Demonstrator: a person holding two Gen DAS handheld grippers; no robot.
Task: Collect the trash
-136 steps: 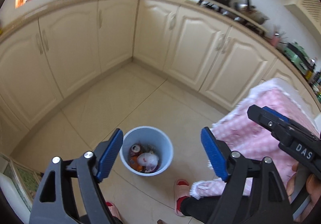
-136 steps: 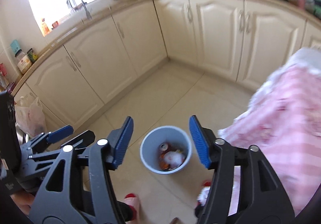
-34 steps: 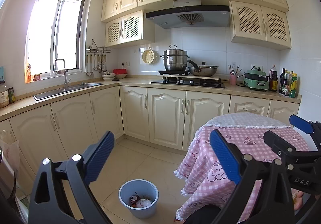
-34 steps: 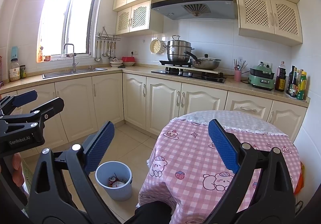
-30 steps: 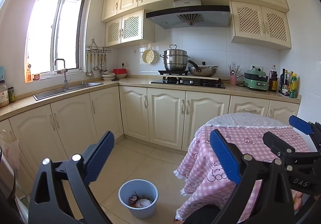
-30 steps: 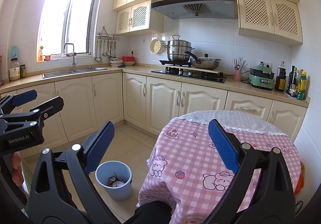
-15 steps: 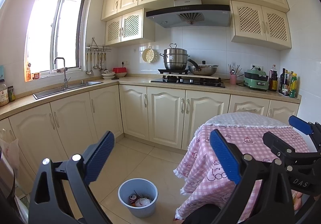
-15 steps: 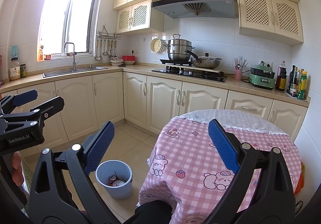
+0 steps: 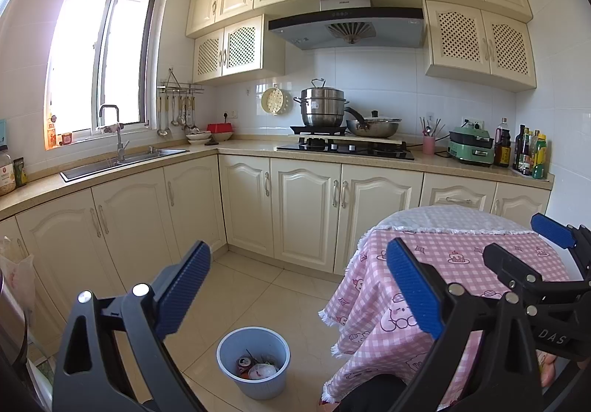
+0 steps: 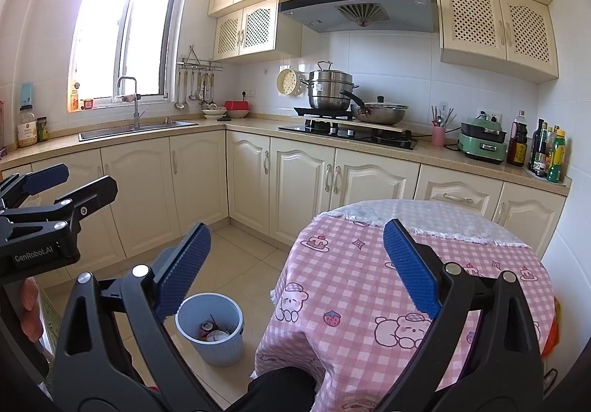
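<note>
A light blue trash bin (image 9: 255, 380) stands on the tiled floor left of a round table with a pink checked cloth (image 9: 458, 257). The bin holds a drink can (image 9: 243, 361) and crumpled white trash (image 9: 261, 371). It also shows in the right wrist view (image 10: 218, 349). My left gripper (image 9: 297, 286) is open and empty, held high above the floor. My right gripper (image 10: 295, 266) is open and empty, held above the table's (image 10: 369, 282) near edge. The right gripper shows at the right edge of the left wrist view (image 9: 539, 264). The left gripper shows at the left of the right wrist view (image 10: 48, 190).
Cream cabinets (image 9: 306, 212) run along the back and left walls. A sink (image 9: 122, 161), a stove with pots (image 9: 343, 142), a green cooker (image 9: 472, 150) and bottles (image 9: 528, 153) sit on the counter. A plastic bag (image 9: 14, 279) hangs at the far left.
Since 4.5 s ago both grippers have risen from just above the bin to a level view of the kitchen. In the last second they barely moved.
</note>
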